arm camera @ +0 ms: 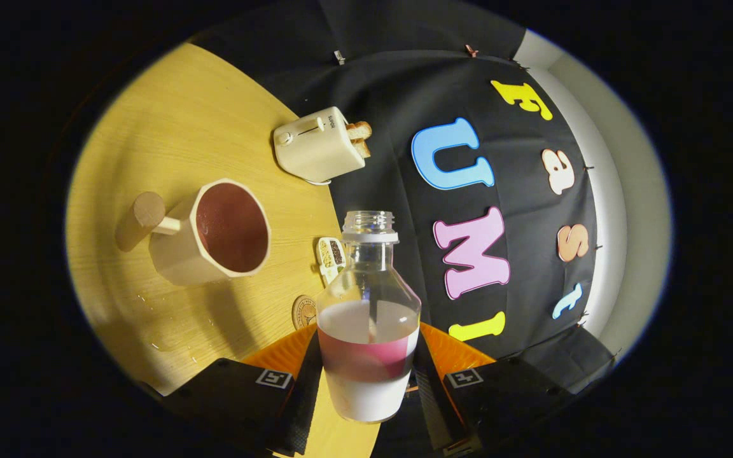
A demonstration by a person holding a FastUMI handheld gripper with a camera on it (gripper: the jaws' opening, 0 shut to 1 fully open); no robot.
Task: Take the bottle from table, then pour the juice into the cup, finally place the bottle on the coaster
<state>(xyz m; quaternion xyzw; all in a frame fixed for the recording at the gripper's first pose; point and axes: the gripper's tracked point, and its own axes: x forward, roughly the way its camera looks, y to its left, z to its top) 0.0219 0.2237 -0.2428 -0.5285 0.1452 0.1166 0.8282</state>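
My gripper [366, 381] is shut on a clear bottle [368, 305], one finger pressed on each side of its lower body. The bottle has no cap, wears a white and red label, and is held above the wooden table [169, 127], which looks tilted in this view. Beyond the fingers stands a cream cup [214, 235] with a round wooden handle; dark red juice fills its inside. A round brown coaster [303, 312] lies on the table just ahead of the fingers, partly hidden behind the bottle.
A cream toaster [315, 145] with bread slices in it stands at the far side of the table. A small divided dish [331, 256] with grains lies between the cup and the bottle. A few drops glisten on the wood near the cup.
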